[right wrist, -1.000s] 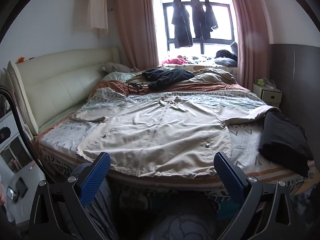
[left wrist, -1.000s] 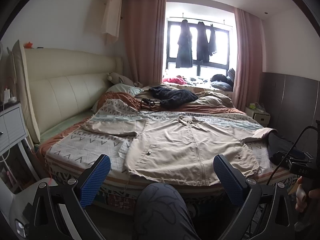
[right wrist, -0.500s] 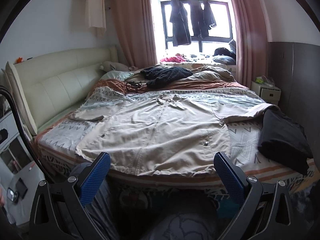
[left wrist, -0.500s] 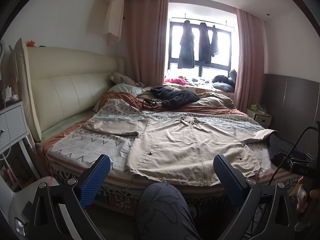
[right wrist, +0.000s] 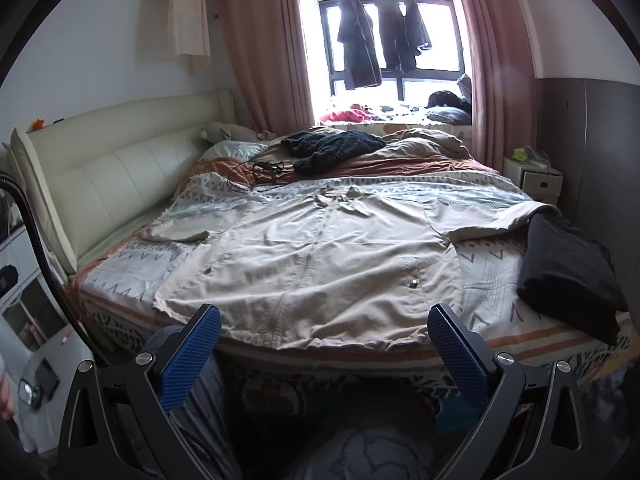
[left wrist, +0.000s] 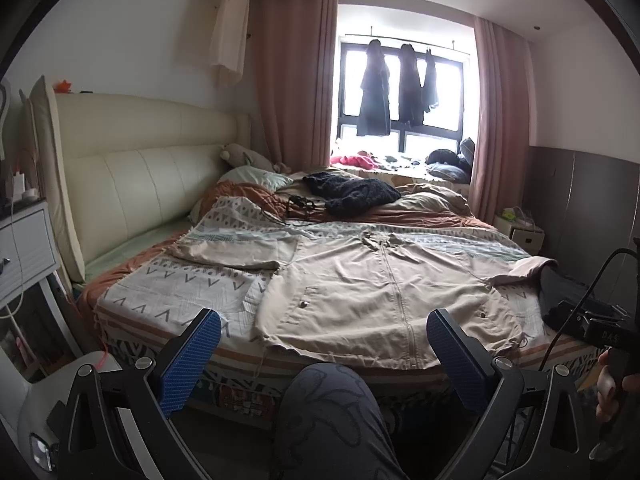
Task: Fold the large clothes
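Beige jacket (right wrist: 312,256) spread flat on bed (right wrist: 500,336), hem at near edge. Left gripper (left wrist: 320,344) and right gripper (right wrist: 324,344) both spread wide, short of hem, holding nothing. Black garment (right wrist: 568,264) beside right sleeve.

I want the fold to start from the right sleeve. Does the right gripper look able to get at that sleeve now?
Probably yes. The right gripper is open and empty, and the jacket's right sleeve lies exposed on the bed; only its cuff meets the black garment.

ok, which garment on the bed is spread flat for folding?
The beige jacket, laid open nearest the foot edge. The black knit near the window is bunched up, and the dark garment at the right edge is heaped.
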Action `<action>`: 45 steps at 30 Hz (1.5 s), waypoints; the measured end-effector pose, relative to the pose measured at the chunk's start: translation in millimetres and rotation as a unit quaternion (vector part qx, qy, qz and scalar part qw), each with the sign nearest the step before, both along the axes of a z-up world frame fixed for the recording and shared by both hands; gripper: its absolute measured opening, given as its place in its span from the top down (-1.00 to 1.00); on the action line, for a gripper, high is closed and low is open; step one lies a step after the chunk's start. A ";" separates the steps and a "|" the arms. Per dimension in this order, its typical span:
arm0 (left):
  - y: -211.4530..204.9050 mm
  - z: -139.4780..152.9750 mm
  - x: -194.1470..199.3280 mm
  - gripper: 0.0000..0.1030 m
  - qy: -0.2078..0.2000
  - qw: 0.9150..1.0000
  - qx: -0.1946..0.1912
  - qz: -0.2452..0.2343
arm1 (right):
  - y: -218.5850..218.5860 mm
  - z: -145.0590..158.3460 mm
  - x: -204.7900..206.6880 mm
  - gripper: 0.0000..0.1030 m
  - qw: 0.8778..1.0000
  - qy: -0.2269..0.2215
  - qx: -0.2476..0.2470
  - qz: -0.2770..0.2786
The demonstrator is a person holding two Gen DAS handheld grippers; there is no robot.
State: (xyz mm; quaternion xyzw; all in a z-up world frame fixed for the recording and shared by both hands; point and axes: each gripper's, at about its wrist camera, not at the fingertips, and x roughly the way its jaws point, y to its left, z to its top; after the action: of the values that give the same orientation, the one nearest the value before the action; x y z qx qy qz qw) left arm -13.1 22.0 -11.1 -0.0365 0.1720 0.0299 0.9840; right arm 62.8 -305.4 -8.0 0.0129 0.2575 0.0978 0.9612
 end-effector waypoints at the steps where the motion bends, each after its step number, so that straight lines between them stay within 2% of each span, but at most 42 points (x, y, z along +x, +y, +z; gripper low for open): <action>1: 0.6 -0.1 -0.3 -1.00 0.000 1.000 -0.001 0.000 | 0.1 -0.5 0.1 -1.00 1.000 0.001 0.001 0.000; 29: -0.6 -0.9 -11.0 -1.00 -0.001 1.000 0.002 -0.006 | 14.5 -0.3 -5.1 -1.00 1.000 0.009 -0.011 0.012; 40: 35.7 -6.0 -10.5 -1.00 0.009 1.000 -0.020 0.020 | 40.5 14.6 18.7 -1.00 1.000 0.014 0.002 0.012; 45: 60.2 -10.8 -3.3 -1.00 0.024 0.998 -0.029 0.049 | 62.0 18.9 46.8 -1.00 0.999 0.023 0.034 0.014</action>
State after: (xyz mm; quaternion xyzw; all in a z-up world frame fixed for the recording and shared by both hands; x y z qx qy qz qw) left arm -16.3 82.2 -21.9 -0.0726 0.1943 0.0741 0.9755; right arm 109.5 -243.4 11.0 0.0443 0.2760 0.1192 0.9527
